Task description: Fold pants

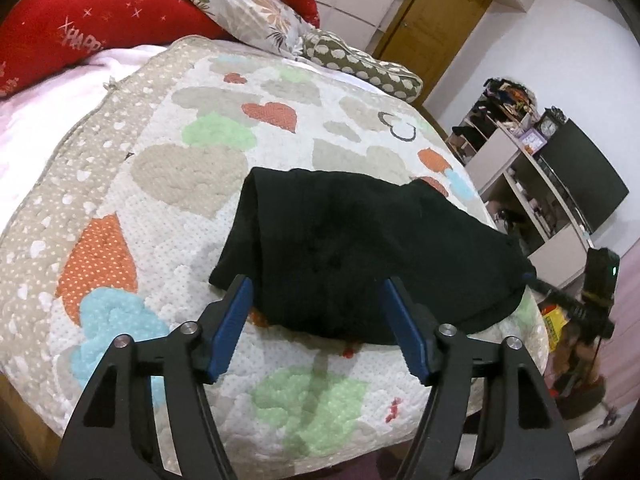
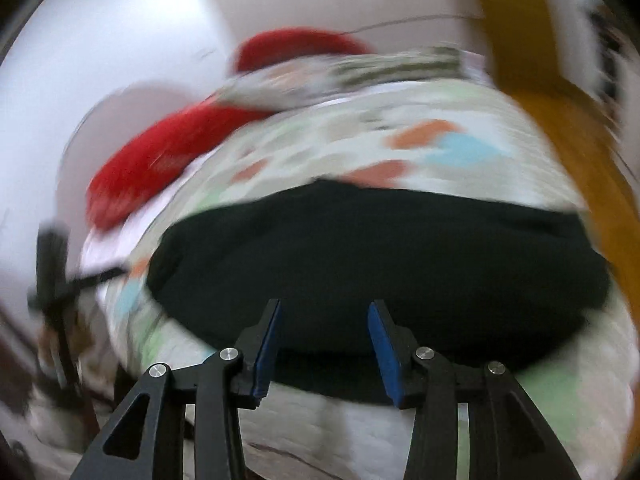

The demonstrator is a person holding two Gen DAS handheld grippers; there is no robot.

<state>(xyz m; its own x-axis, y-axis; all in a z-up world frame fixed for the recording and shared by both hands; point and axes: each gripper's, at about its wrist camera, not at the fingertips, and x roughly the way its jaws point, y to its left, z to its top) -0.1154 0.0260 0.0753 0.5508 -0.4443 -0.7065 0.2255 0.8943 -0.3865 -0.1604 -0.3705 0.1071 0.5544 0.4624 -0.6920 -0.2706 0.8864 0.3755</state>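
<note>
Bed quilt [image 1: 192, 184] lies bare left of the open left gripper [image 1: 316, 292]. Folded black pants [image 1: 360, 256] lie ahead, long axis seemingly crosswise, right end at the quilt's edge; the right gripper [image 2: 324, 312] gapes empty

Black pants [image 1: 360, 256], heart-patterned quilt [image 1: 168, 168]

red pillows [image 1: 80, 28] beside floral cushion [image 1: 256, 12]

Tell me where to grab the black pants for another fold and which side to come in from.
Take the black pants by the near left corner, beside the open left gripper, coming in low from the bed's near edge. The cloth there lies in a flat, layered edge on the quilt, probably thin enough to pinch. The right gripper is open too.
</note>
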